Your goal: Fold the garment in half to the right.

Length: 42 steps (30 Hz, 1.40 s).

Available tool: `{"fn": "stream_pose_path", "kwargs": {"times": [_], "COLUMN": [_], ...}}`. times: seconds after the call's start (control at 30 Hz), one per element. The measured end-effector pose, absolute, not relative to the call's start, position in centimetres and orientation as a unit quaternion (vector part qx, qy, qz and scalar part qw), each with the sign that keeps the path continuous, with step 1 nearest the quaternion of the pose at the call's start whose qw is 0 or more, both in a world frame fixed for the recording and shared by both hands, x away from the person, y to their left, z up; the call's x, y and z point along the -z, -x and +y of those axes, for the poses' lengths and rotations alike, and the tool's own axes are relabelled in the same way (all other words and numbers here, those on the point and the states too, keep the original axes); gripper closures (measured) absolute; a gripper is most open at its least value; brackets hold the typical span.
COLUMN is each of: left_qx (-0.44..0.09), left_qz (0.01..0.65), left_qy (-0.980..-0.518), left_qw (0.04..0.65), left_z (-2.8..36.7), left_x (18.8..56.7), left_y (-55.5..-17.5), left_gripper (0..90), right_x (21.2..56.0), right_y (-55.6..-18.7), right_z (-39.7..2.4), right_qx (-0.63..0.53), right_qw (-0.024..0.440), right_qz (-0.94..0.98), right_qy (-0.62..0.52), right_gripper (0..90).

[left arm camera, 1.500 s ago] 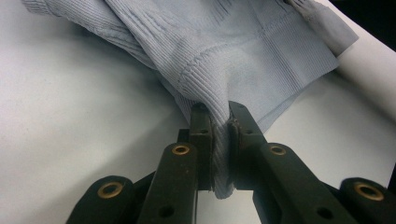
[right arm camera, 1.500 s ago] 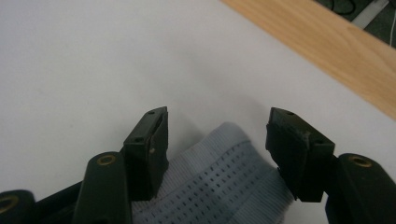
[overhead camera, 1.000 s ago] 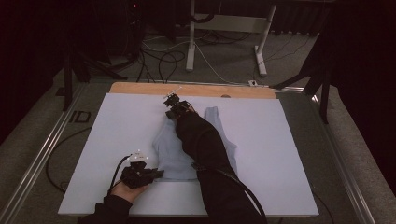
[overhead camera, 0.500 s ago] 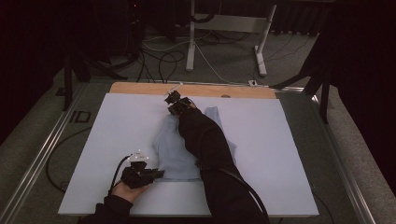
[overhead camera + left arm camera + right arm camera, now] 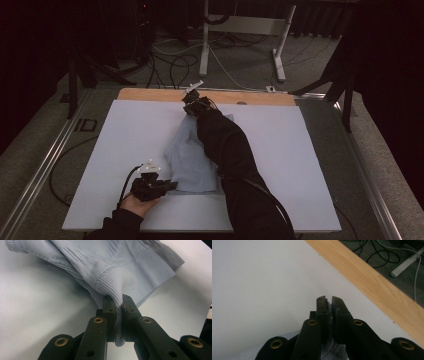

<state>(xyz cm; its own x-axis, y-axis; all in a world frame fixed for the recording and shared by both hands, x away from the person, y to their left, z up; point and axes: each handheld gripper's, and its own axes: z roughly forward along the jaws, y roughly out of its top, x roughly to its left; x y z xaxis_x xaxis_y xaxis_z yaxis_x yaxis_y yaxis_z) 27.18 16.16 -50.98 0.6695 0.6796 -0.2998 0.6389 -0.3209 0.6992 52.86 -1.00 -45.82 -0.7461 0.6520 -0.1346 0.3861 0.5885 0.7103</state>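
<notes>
A pale blue ribbed garment lies stretched on the white table, from the near middle toward the far edge. My left gripper is shut on its near hem; in the left gripper view the knit fabric is pinched between the two black jaws. My right gripper reaches far across the table, close to the wooden strip, and is shut on the garment's far end. In the right gripper view a thin fold of cloth sits between the closed jaws and ribbed fabric shows below them. The right sleeve covers part of the garment.
A wooden strip borders the table's far edge, also seen in the right gripper view. Beyond it the floor holds cables and a white stand base. Metal rails run along both table sides. White surface lies open left and right of the garment.
The right gripper has moved a little farther toward the wooden strip, pulling the garment's far end with it. The left gripper has stayed in place, still holding the near hem.
</notes>
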Motion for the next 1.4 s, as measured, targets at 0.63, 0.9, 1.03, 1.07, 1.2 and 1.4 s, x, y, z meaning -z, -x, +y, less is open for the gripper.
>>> {"fn": "stream_pose_path", "kwargs": {"times": [0.63,0.9,1.03,1.07,1.2,1.4], "left_qx": [-0.026,-0.023,-0.020,-0.019,-0.016,-0.010], "left_qz": [0.351,0.322,0.313,0.311,0.305,0.298], "left_qy": [-0.832,-0.846,-0.853,-0.855,-0.860,-0.868], "left_qw": [0.429,0.424,0.418,0.415,0.409,0.398], "left_z": [11.7,8.3,6.7,6.4,5.0,2.1], "left_x": [47.2,46.4,46.4,46.4,46.6,47.3], "left_y": [-27.4,-28.0,-28.2,-28.2,-28.3,-28.8], "left_gripper": [84.5,84.5,84.4,84.4,84.5,84.5], "right_x": [42.4,42.1,42.0,42.0,42.2,42.9], "right_y": [-52.2,-51.8,-51.8,-51.8,-51.9,-52.2], "right_z": [-5.1,-8.0,-9.3,-9.3,-10.6,-12.0], "right_qx": [-0.382,-0.393,-0.401,-0.401,-0.408,-0.418], "right_qw": [0.205,0.202,0.200,0.200,0.197,0.188], "right_qz": [0.852,0.844,0.841,0.841,0.838,0.833], "right_qy": [-0.296,-0.302,-0.304,-0.304,-0.304,-0.309], "right_gripper": [85.9,85.8,85.8,85.8,85.7,85.6]}}
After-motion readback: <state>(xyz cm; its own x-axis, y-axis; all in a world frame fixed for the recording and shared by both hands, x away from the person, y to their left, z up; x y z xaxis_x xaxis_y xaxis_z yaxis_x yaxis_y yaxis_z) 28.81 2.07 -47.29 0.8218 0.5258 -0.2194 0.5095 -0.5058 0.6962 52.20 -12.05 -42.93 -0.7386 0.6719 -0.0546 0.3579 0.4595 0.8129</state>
